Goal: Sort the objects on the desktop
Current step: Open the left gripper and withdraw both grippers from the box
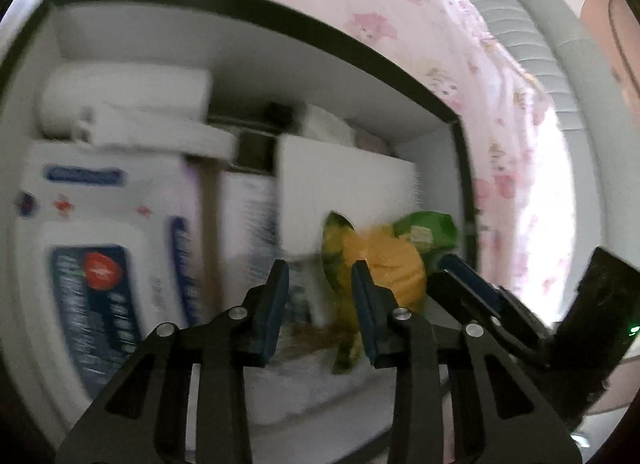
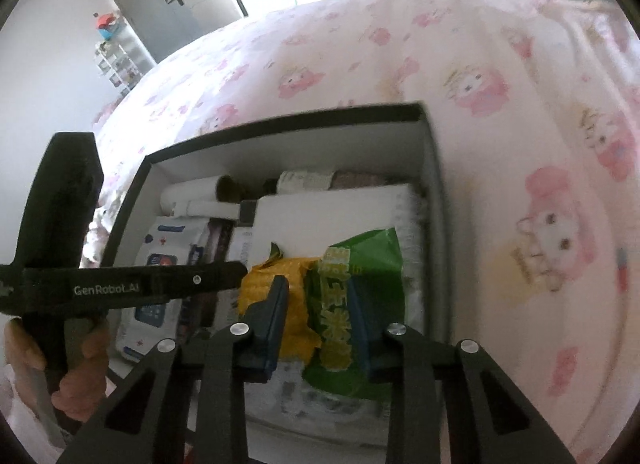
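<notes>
I hold a claw in each hand over an open box (image 2: pixel 430 168) that sits on a bed sheet (image 2: pixel 500 112) printed with pink cartoon figures.

My right claw (image 2: pixel 320 316) is pinching a green and yellow snack bag (image 2: pixel 344 304): the bag fills the gap between the two fingers (image 2: pixel 272 320), and both pads lie against it. The bag hangs at the near right corner of the box, over a flat white box (image 2: pixel 320 216).

My left claw (image 1: pixel 320 296) is half closed. Its right finger sits at the yellow end of the bag (image 1: pixel 384 264), but from its own camera the gap between the fingers looks bare, with the bag off to the right side. From the right camera its tip reaches the yellow edge of the bag; I cannot tell whether it grips there. My left hand (image 2: pixel 80 368) shows around the handle at the lower left.

Inside the box, on the left, lies a pack of wipes (image 1: pixel 104 248) with blue labels and a red mark. Behind it lies a white roll (image 1: pixel 124 100). Both views are blurred.
</notes>
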A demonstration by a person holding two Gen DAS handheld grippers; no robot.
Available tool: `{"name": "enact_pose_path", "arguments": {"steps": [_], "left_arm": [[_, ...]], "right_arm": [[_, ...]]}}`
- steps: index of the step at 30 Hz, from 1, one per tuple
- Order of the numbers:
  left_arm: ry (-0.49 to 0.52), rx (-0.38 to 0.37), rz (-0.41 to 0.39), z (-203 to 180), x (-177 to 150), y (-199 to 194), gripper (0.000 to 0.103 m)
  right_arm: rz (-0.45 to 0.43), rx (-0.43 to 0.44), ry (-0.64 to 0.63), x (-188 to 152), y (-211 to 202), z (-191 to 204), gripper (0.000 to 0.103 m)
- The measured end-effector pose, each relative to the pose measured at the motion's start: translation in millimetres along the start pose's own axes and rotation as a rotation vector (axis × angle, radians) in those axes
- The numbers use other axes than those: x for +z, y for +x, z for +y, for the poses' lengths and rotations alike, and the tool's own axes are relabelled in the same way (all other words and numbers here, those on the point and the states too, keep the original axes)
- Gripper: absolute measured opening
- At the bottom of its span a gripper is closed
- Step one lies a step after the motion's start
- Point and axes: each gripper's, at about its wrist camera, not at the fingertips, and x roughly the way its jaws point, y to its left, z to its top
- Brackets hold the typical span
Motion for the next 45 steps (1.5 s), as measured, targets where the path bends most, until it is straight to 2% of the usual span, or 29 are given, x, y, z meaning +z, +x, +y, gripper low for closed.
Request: {"name": "enact_pose_path", "arguments": {"steps": [1, 4, 6, 8, 11, 14, 19, 21, 23, 30, 36, 38, 39, 45], "left_arm": [[0.003, -0.030, 0.011, -2, -1, 2, 0.031], [0.025, 0.010, -0.023, -6, -5, -2, 0.031], [0.012, -0.016, -0.028, -3, -7, -6, 0.031], [0.008, -0.043, -0.022, -1, -9, -6, 0.031], [0.021, -0.039, -0.017, -9, -11, -1, 0.032], [0.011, -0.071, -0.014, -18, -5, 7, 0.032], [0.054, -0.048, -0.024, -32, -8, 1, 0.034], [0.088, -0.025, -0.051, -39, -12, -11, 0.039], [0.127, 0.012, -0.100, -46, -16, -28, 0.043], [0.225, 0.111, -0.282, -64, -41, -99, 0.051], [0.262, 0.151, -0.357, -66, -64, -139, 0.057], [0.263, 0.162, -0.372, -62, -74, -150, 0.057], [0.261, 0.174, -0.385, -58, -80, -156, 0.057], [0.209, 0.188, -0.408, -20, -101, -184, 0.057]], "right_arm": [[-0.015, 0.014, 0.010, 1, -5, -3, 0.026], [-0.018, 0.046, 0.031, 3, -8, -8, 0.026], [0.000, 0.066, 0.036, 1, -6, -8, 0.026], [0.025, 0.055, 0.032, -1, 0, -6, 0.026], [0.050, 0.007, 0.018, -4, 10, -3, 0.026], [0.049, 0.025, 0.024, -5, 10, -3, 0.026], [0.047, 0.006, 0.022, -5, 8, -1, 0.026], [0.034, -0.017, 0.016, -3, 2, 3, 0.029], [0.013, -0.038, 0.010, 0, -8, 11, 0.040], [-0.049, -0.090, -0.013, 5, -49, 47, 0.043], [-0.109, -0.073, -0.026, 4, -82, 85, 0.045], [-0.122, -0.061, -0.041, 0, -89, 101, 0.052], [-0.131, -0.068, -0.048, -2, -91, 108, 0.052], [-0.117, -0.049, -0.111, -15, -80, 159, 0.052]]}}
